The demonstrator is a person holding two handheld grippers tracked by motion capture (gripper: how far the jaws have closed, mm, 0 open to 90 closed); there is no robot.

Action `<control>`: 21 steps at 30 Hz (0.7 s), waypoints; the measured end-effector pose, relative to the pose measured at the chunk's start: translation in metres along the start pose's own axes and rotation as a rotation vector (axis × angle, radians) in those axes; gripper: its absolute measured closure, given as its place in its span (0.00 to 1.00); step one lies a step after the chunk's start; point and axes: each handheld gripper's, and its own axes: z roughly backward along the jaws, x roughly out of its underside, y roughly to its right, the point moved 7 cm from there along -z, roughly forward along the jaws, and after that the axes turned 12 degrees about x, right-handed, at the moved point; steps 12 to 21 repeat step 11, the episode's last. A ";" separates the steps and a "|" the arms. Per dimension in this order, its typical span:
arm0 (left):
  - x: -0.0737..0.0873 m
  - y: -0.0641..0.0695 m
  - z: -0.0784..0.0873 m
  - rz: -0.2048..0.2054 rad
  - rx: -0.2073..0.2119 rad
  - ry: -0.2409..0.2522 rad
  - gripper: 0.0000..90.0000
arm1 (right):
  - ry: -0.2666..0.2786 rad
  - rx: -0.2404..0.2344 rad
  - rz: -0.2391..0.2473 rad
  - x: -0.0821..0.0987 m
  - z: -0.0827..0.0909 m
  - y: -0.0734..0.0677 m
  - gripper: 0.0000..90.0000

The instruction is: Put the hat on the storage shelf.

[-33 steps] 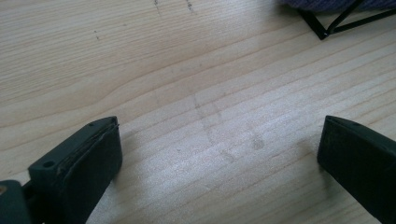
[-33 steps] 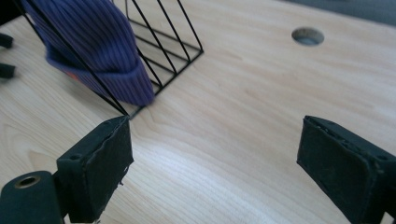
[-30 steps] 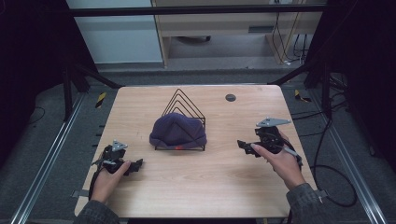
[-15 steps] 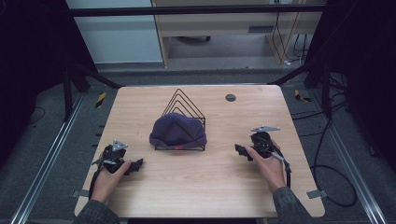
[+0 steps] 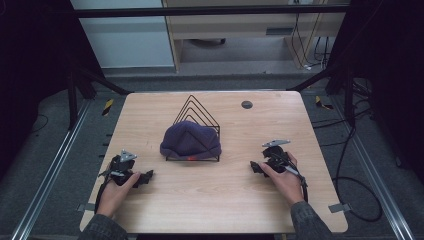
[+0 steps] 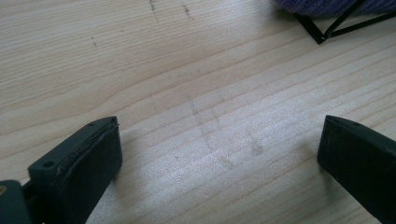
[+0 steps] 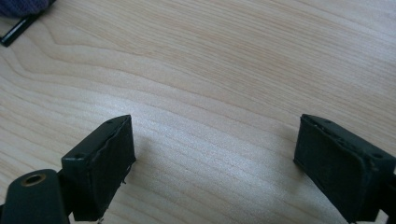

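Note:
A purple knit hat (image 5: 190, 140) is draped over a black wire rack (image 5: 196, 107) at the middle of the wooden table (image 5: 225, 210). My left gripper (image 5: 147, 176) rests low on the table at the front left, its jaws pointing right toward the rack. In the left gripper view it (image 6: 219, 158) is open over bare wood, with the hat's edge (image 6: 327, 5) and a rack corner (image 6: 322, 32) at the top right. My right gripper (image 5: 255, 167) lies right of the rack, pointing left. It (image 7: 215, 158) is open over bare wood, the hat (image 7: 23, 7) at the top left.
A small dark round disc (image 5: 246, 104) sits on the table at the far right. Metal rails (image 5: 50, 170) run along the floor on both sides, and cables (image 5: 350, 185) trail at the right. Bare wood lies between the two grippers in front of the rack.
The right gripper has moved left and toward the front edge, coming down close to the table. The left gripper, hat and rack have stayed put.

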 end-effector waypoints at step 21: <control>0.001 0.000 0.001 -0.011 0.006 -0.005 0.00 | 0.108 0.017 0.003 0.007 -0.001 -0.006 0.07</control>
